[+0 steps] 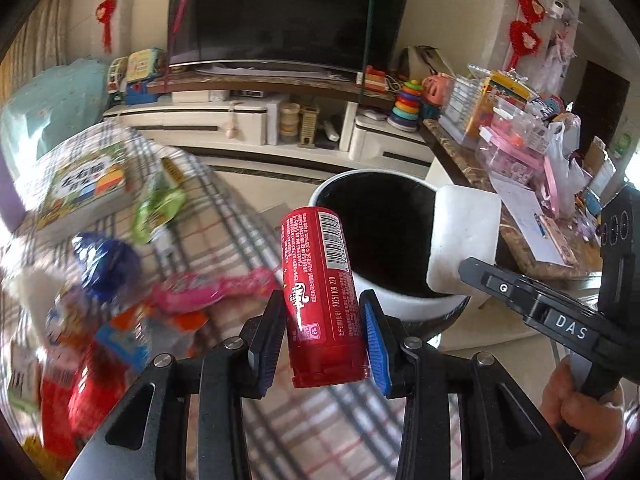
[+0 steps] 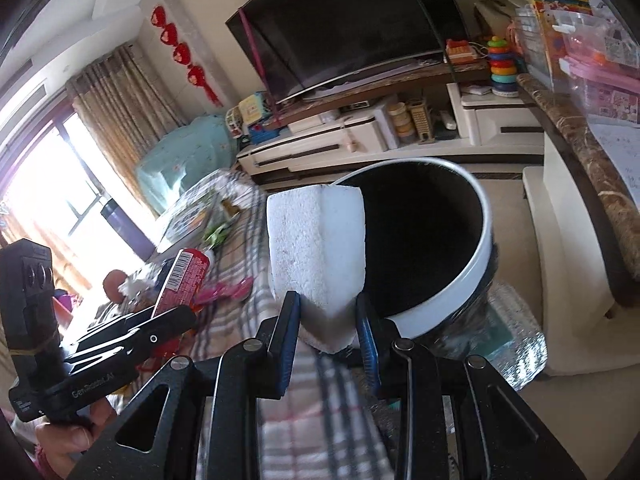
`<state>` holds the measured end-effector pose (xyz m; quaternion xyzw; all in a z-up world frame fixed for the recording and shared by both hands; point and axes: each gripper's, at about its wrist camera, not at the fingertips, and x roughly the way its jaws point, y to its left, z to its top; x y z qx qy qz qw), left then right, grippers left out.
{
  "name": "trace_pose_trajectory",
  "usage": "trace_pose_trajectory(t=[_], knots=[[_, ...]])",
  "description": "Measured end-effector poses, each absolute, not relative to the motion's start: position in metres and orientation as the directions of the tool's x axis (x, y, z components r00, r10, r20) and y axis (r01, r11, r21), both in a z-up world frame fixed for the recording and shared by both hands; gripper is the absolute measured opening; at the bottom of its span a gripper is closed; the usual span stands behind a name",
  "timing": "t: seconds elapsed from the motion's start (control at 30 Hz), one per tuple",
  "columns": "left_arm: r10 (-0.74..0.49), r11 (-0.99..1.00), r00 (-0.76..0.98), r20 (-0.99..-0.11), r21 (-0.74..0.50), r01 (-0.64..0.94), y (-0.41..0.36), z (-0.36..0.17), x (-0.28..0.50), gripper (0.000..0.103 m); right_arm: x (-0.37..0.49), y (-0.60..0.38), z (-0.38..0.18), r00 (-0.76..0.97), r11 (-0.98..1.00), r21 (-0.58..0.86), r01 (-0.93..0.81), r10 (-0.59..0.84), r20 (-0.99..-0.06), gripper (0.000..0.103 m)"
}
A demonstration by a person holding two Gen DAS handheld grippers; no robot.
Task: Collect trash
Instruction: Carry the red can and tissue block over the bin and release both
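**Both hands loaded, heading for the bin**

My left gripper (image 1: 324,344) has its jaws clamped on a red cylindrical plastic candy tube with a barcode (image 1: 320,296), held near its cap end, tilted. My right gripper (image 2: 328,332) has its jaws pinched on the lower corner of a white foam block (image 2: 320,248). The round white-rimmed trash bin with a black liner (image 2: 476,256) sits just ahead, beside the checked-cloth surface (image 1: 224,216); the block hangs over its near rim, while the tube looks short of it.

Risks: the tube's grip is low, so it could pivot or slip. The foam is held by a corner only and may twist out. Both hands converge, so they could clash at the opening. Releasing early drops things onto the surface. More wrappers remain there, including a pink snack packet (image 1: 216,288).
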<state>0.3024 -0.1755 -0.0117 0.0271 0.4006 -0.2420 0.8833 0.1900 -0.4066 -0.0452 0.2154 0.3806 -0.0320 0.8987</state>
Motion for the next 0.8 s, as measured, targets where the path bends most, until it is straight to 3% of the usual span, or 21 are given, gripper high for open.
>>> trace_pose_trajectory(t=[0.8], knots=[[-0.442, 0.852, 0.491, -0.75, -0.182, 0.491, -0.256, -0.04, 0.382, 0.037, 0.226, -0.455, -0.057, 0.655, 0.915, 0.272, 0.297, 0.013, -0.755, 0.03]])
